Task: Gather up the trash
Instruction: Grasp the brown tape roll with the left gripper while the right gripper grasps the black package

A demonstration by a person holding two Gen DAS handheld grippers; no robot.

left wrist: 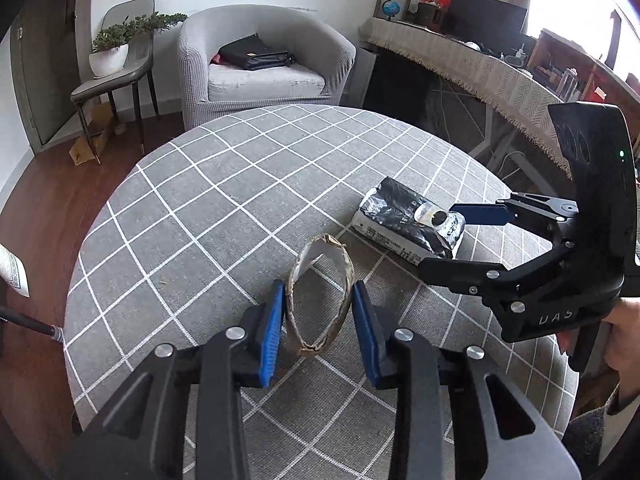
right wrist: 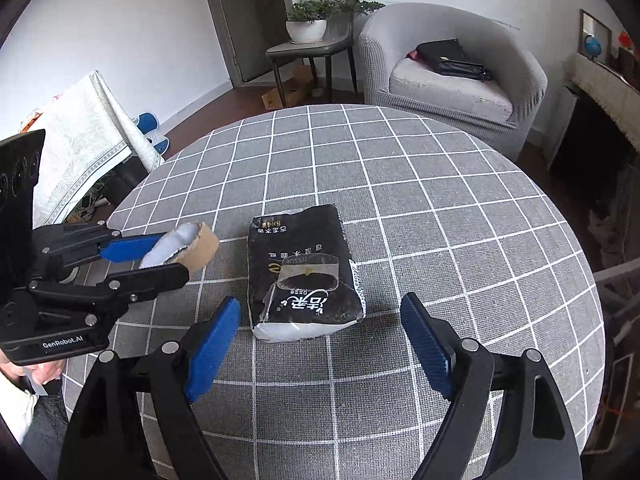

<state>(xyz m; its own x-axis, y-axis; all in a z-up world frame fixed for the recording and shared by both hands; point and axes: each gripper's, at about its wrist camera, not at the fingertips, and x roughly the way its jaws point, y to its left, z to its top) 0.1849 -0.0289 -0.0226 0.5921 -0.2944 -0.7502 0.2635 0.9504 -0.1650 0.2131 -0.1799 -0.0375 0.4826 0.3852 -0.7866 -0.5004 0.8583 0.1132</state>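
my left claw: pads pinch cardboard ring, lower centre | my right claw: wide open, tissue pack between, untouched

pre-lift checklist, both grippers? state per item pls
1. Cardboard ring between the left gripper pads: ok.
2. Pads pressing the ring firmly: cannot tell; it looks squeezed oval.
3. Right gripper open wide enough for the tissue pack: ok.
4. Pack between the right pads: not ok; it lies just ahead of the fingertips.
5. Grippers apart from each other: ok.
6. Tablecloth around the pack free of other items: ok.
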